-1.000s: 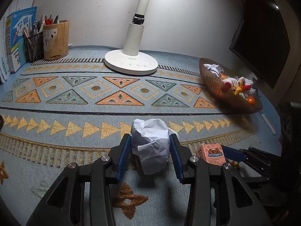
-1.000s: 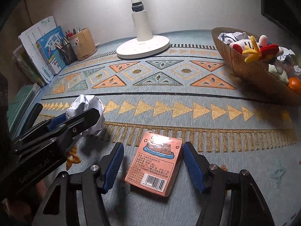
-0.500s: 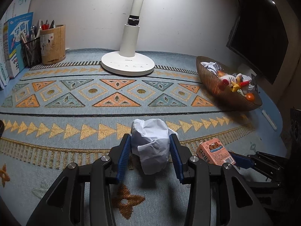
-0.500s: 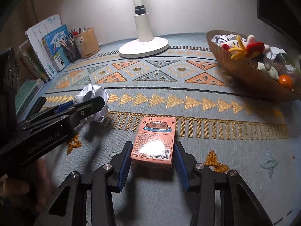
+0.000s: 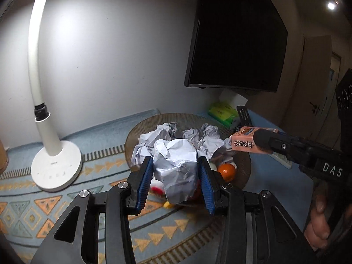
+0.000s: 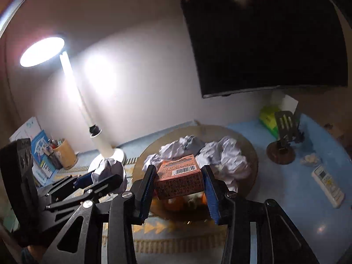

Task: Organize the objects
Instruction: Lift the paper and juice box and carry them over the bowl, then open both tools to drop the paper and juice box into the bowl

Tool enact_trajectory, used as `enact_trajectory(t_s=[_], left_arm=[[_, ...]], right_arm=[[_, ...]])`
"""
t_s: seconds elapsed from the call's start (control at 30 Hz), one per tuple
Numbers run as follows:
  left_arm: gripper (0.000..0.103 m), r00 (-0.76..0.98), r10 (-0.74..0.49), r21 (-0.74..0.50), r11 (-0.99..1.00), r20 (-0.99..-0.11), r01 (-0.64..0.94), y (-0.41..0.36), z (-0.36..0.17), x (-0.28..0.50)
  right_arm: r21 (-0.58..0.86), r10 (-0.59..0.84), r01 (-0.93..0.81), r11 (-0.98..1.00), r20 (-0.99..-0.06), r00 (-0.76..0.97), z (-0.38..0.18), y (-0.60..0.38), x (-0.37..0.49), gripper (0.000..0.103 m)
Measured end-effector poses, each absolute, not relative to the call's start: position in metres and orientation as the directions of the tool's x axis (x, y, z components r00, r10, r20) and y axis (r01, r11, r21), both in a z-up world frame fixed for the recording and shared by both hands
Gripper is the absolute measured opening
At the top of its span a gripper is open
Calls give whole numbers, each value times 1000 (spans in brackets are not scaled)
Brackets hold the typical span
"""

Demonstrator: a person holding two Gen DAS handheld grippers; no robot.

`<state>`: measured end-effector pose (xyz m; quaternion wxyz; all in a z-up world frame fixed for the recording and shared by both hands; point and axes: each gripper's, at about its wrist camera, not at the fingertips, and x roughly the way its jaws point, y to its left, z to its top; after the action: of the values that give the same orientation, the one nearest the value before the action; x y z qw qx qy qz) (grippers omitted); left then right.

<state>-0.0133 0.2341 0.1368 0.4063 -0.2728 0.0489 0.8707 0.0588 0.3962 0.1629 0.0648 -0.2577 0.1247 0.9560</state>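
My left gripper (image 5: 175,181) is shut on a crumpled white paper ball (image 5: 176,169) and holds it in the air at the near rim of the woven basket (image 5: 140,129). My right gripper (image 6: 179,189) is shut on a pink carton (image 6: 179,181) and holds it above the basket's (image 6: 253,151) near edge. The basket holds several paper balls (image 5: 164,133), an orange (image 5: 226,169) and a toy. The right gripper with the carton (image 5: 246,143) shows at the right of the left wrist view. The left gripper with its paper ball (image 6: 107,168) shows at the left of the right wrist view.
A white desk lamp (image 5: 56,167) stands left of the basket on the patterned mat. A dark monitor (image 5: 235,37) hangs behind. A green packet (image 6: 267,116), a phone stand (image 6: 283,140) and a remote (image 6: 327,182) lie right of the basket. A pen holder (image 6: 63,151) and books stand far left.
Both grippers have lifted their objects off the mat and swung to the right, over the basket. The right gripper, open around the carton a second ago, has shut on it.
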Motion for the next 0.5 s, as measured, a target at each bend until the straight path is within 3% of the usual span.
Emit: enact_trajectory(t_s=[0.13, 0.17, 0.2, 0.23, 0.3, 0.37, 0.5], left_arm=[[40, -515, 685, -157, -667, -515, -729, 268, 131, -43], [45, -530, 682, -149, -673, -504, -725, 272, 131, -47], [61, -543, 678, -138, -679, -496, -721, 276, 131, -51], [87, -550, 666, -130, -688, -503, -714, 279, 131, -55], [102, -557, 664, -134, -694, -499, -707, 279, 129, -58], [102, -559, 659, -134, -699, -503, -703, 271, 127, -56], [102, -579, 639, -141, -724, -506, -675, 238, 127, -43]], right_arm=[[237, 77, -223, -946, -503, -861, 169, 425, 14, 41], [244, 70, -221, -944, -506, -860, 170, 429, 1, 43], [253, 52, -214, -944, -524, -850, 168, 434, -14, 44], [263, 32, -209, -942, -548, -836, 164, 439, -27, 44], [279, -10, -194, -940, -592, -806, 154, 446, -46, 44], [281, -17, -212, -936, -637, -771, 144, 450, -50, 47], [301, -37, -194, -934, -620, -783, 135, 442, -22, 51]])
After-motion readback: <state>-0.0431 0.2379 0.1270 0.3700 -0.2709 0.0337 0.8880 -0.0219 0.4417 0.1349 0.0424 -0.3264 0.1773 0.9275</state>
